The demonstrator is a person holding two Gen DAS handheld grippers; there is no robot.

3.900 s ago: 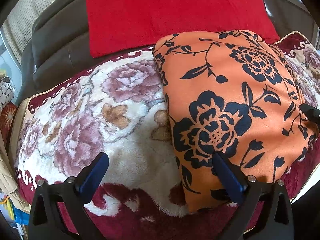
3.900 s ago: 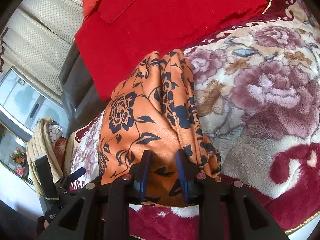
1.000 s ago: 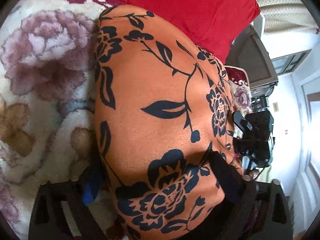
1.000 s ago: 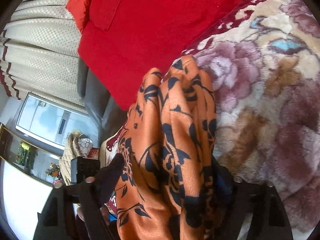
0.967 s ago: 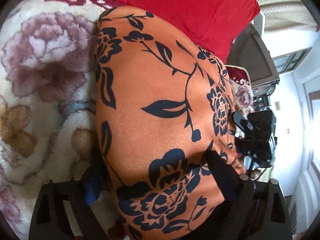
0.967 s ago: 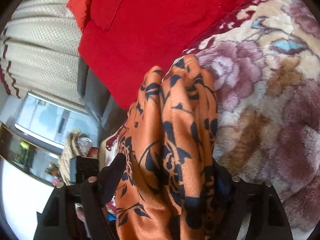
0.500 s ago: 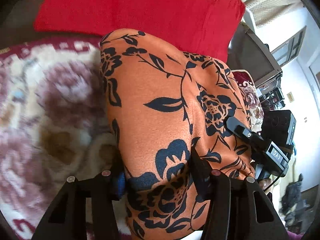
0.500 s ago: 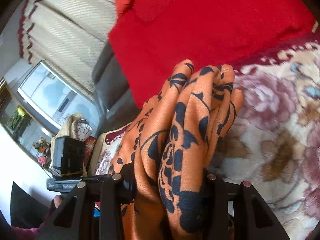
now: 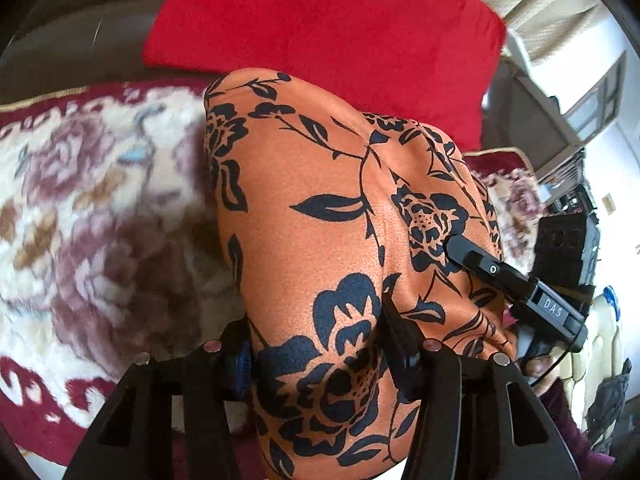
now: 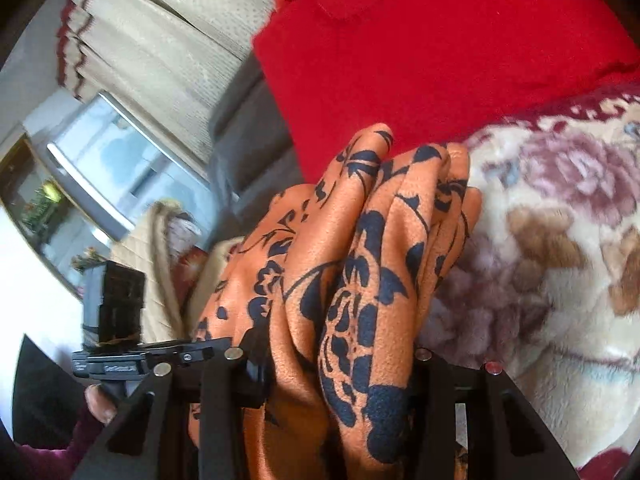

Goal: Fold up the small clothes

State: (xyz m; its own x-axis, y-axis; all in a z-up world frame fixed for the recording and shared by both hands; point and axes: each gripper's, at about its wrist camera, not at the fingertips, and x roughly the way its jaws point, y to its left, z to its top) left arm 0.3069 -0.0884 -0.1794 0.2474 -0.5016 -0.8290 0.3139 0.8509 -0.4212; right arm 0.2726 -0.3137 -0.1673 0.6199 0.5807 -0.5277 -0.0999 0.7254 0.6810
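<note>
Both pairs of jaws have just been closing, and each now has orange cloth between its fingers where a second back they stood wide around it. From the left gripper, low in its frame, the pads are clenched on a thick fold of the orange flowered garment, which bulges up the middle of the picture and hangs off the plush rose blanket at the left. The right gripper is likewise clamped on a bunched edge, low centre of its own frame, the pleats standing up like knuckles. I'd judge the cloth light, soft and rather slippery, with a satin sheen; it sags and gathers wherever it isn't held, so corners or a doubled edge, as now, look the safest hold, and a thin single layer might slide out. The left view alone shows the broad smooth face of the garment and the right gripper's finger lying on it at the right. The right view alone shows the stacked layers edge-on, the red cushion above, the cream curtain upper left, and the left tool with a hand at lower left.
</note>
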